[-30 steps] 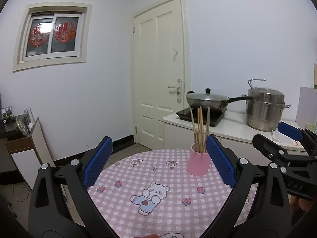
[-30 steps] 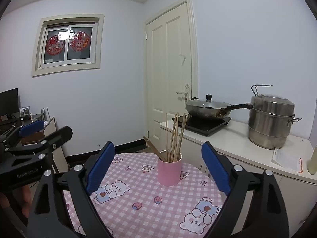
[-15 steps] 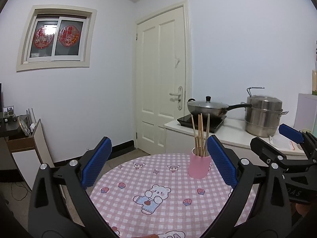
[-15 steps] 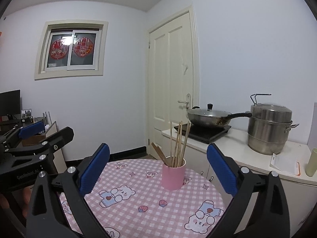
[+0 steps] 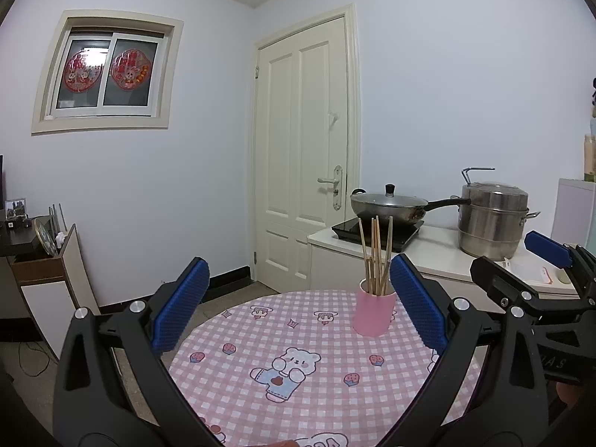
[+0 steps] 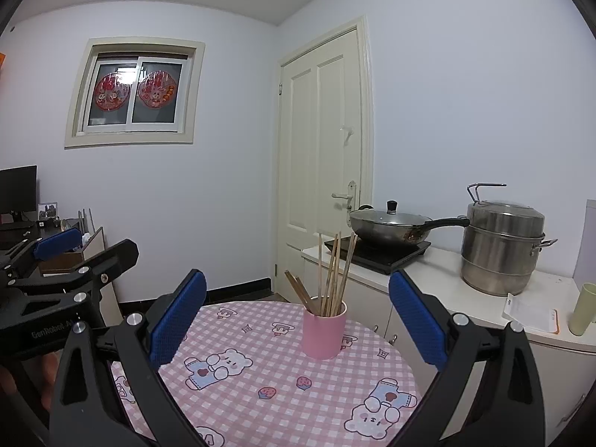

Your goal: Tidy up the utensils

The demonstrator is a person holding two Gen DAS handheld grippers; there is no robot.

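Several thin wooden chopsticks (image 6: 333, 273) stand fanned in a smooth pink cup (image 6: 323, 329) on the far part of a round table (image 5: 316, 383) with a pink checked, bear-printed cloth. Only the right view shows a darker pair leaning left over the rim, and a pale green cup (image 6: 583, 309) on the counter at right. Both the left gripper (image 5: 298, 309) and the right gripper (image 6: 298, 313) gape wide, their ribbed blue pads holding nothing.
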